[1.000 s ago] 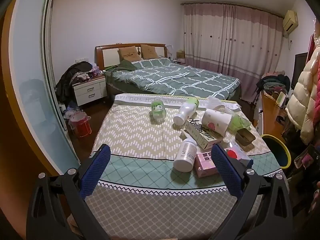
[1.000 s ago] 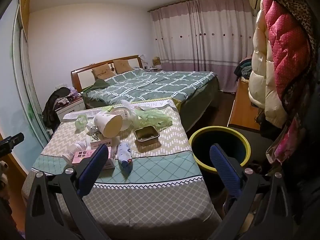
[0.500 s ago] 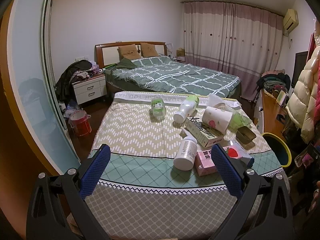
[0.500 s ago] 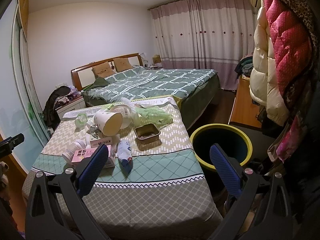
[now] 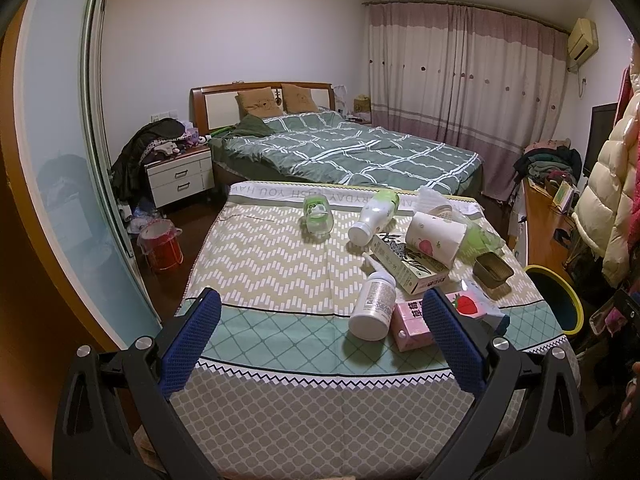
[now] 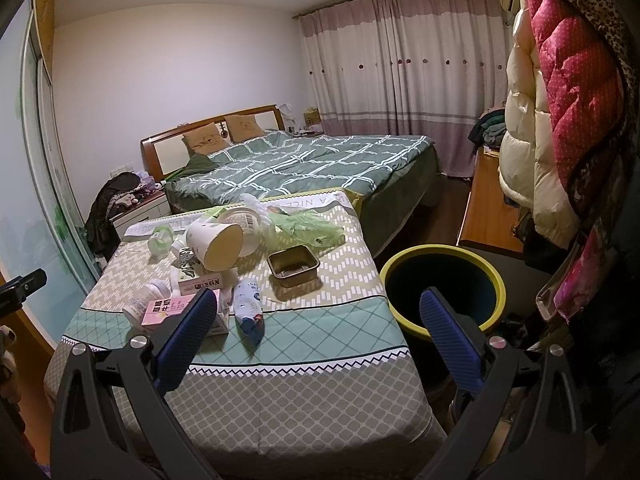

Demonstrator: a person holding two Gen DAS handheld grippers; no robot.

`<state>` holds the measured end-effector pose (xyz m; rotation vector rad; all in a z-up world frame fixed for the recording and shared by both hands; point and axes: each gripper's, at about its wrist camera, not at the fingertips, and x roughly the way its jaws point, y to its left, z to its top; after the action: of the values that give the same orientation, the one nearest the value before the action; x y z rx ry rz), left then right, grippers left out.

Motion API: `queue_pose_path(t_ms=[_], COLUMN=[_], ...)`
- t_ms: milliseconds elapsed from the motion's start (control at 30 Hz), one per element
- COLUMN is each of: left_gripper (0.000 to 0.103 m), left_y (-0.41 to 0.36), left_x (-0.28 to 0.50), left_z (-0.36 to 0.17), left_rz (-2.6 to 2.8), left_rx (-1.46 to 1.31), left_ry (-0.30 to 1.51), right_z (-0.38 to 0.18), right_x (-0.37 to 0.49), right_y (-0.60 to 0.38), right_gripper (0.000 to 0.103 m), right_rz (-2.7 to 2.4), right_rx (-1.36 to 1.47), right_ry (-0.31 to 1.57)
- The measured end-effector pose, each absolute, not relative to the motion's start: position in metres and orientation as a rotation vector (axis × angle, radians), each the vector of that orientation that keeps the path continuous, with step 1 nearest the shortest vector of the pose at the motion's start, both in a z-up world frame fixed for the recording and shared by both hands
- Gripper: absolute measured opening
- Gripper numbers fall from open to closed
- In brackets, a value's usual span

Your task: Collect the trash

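My left gripper (image 5: 320, 334) had its blue fingers (image 5: 191, 336) spread wide with nothing between them. It hung over the near edge of the bench (image 5: 280, 400). My right gripper (image 6: 318, 334) was spread wide too and held nothing. It hung over the near right corner of the bench, close to the trash bin (image 6: 442, 286).

The trash lay on the right half of the bench. A white bottle (image 5: 374, 306) lay on its side next to a pink milk carton (image 5: 412, 326). The carton touched the bottle. A blue and white wrapper (image 6: 249, 307) lay just beside the carton. Behind them was a flat paper box (image 5: 408, 266) with a paper cup (image 5: 436, 238) lying on top of it. A small metal tin (image 6: 293, 266) sat near the bin side. Some green plastic bags (image 6: 308, 226) were behind the tin. A white bottle with a green cap (image 5: 374, 218) and a clear green jar (image 5: 318, 214) lay near the far edge.

The bin stood on the floor, just beside the right side of the bench. It was dark inside with a yellow rim. A bed (image 5: 348, 156) was behind the bench.
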<state>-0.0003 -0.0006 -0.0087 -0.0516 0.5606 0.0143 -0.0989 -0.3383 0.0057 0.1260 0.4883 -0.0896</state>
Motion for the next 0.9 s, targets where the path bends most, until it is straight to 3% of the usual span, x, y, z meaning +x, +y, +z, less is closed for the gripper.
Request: queue_pose_path(t_ms=[900], left_gripper=[0.099], left_y=[0.0003], left_x=[0.0063], left_z=[-0.0123], left_rz=[0.018], left_rx=[-0.054], left_ry=[0.578], right_z=[0.0021], right_x=[-0.0942], right_y=[-0.3387], right_gripper=[0.097], right_rz=[-0.091], right_rx=[0.128], right_ry=[0.503])
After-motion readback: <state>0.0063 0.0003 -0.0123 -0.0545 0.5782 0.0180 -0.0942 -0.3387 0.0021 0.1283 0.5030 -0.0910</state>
